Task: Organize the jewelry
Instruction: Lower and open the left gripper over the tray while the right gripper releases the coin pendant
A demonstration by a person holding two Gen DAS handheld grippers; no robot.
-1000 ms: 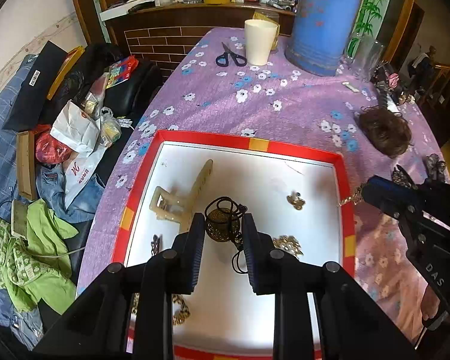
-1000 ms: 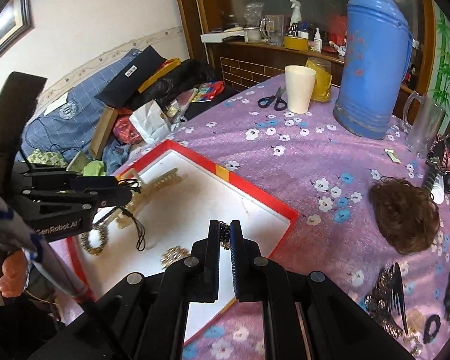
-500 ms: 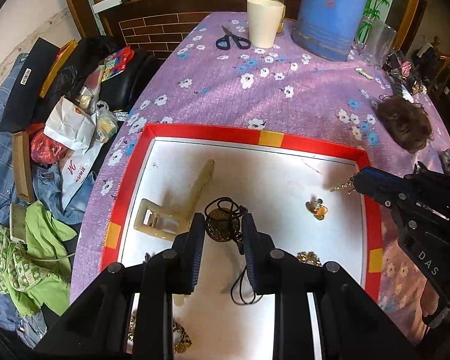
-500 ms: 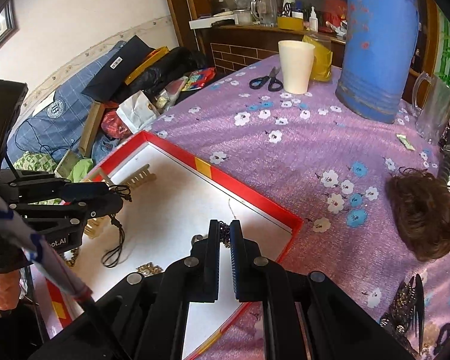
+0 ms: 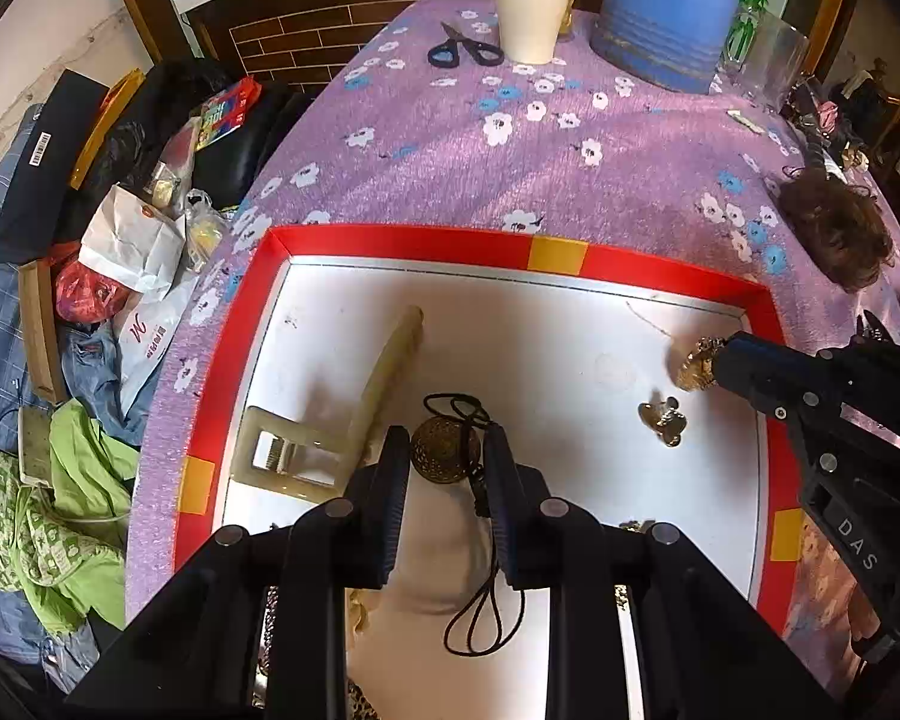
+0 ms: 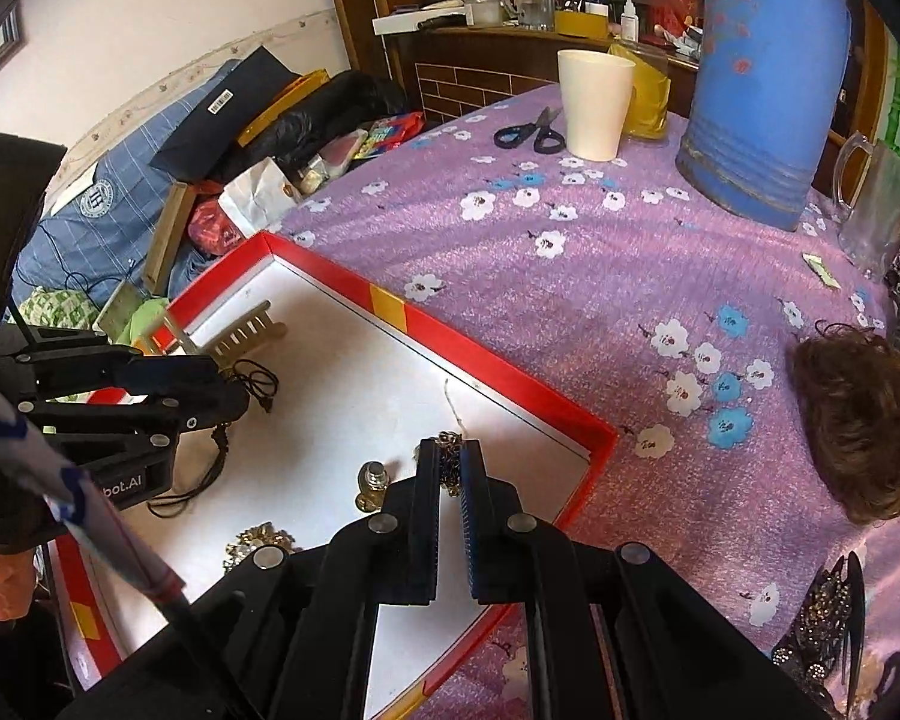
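Observation:
A red-rimmed box (image 5: pixel 402 242) with a white floor lies on the purple tablecloth. My left gripper (image 5: pixel 445 456) is shut on a round brass pendant (image 5: pixel 444 457), whose black cord (image 5: pixel 480 612) trails down onto the white floor. My right gripper (image 6: pixel 450 462) is shut on a gold chain piece (image 6: pixel 448 439) low over the box's right corner; its tip with the gold piece (image 5: pixel 697 357) also shows in the left wrist view. A cream hair claw (image 5: pixel 354 420) and a small gold charm (image 5: pixel 661 420) lie in the box. A gold cluster (image 6: pixel 258 543) lies near the front.
A brown hairpiece (image 6: pixel 858 420) lies right of the box, with dark beaded hair accessories (image 6: pixel 822 630) near the table's front. Scissors (image 5: pixel 465 51), a white cup (image 5: pixel 531 9) and a blue jug (image 5: pixel 669 6) stand at the back. Clothes and bags (image 5: pixel 90 300) pile up left of the table.
Both grippers have sunk toward the box with their pieces still held. The right gripper has come from the box's right rim to over its white floor.

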